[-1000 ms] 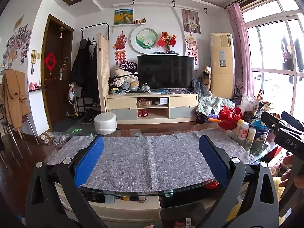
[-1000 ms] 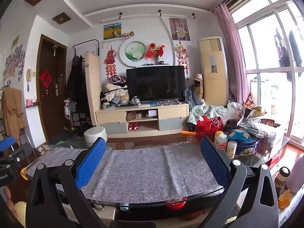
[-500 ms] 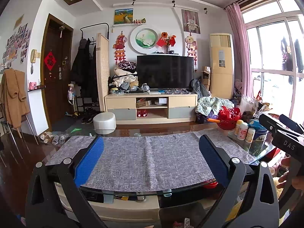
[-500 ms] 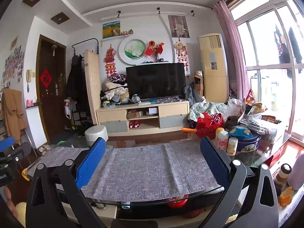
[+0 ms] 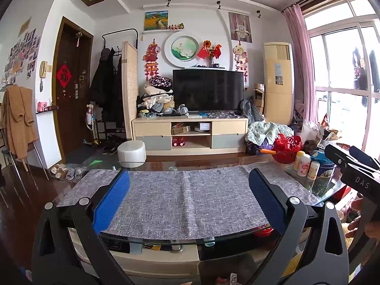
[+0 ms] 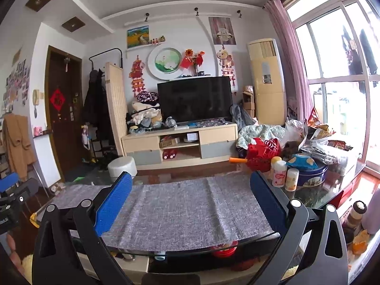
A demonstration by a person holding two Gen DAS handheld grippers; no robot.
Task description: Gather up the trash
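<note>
Left gripper: I have it held level in front of the glass table, its blue pads spread wide with nothing between them.
Right gripper: the same on my other side, fingers released and wide apart, nothing in them. It also shows at the right edge of the left view, with a hand on its grip.
Grey cloth: it lies flat along the tabletop, and I see no scrap, wrapper or crumb on it in either view.
Trash: I cannot pick out any single piece that is plainly the thing to collect. The likeliest stuff is the heap of crinkled bags and packets at the right end of the table, beyond the blue tin and the small bottles.
Bin or bag for it: none that I can make out from here.
Progress: my reading is that a bare cloth and idle tools fit two stages equally. Either the cloth has been cleared of its litter, or collecting lies ahead with the clutter at the right end.
What is left: I cannot settle it from these two views.
</note>
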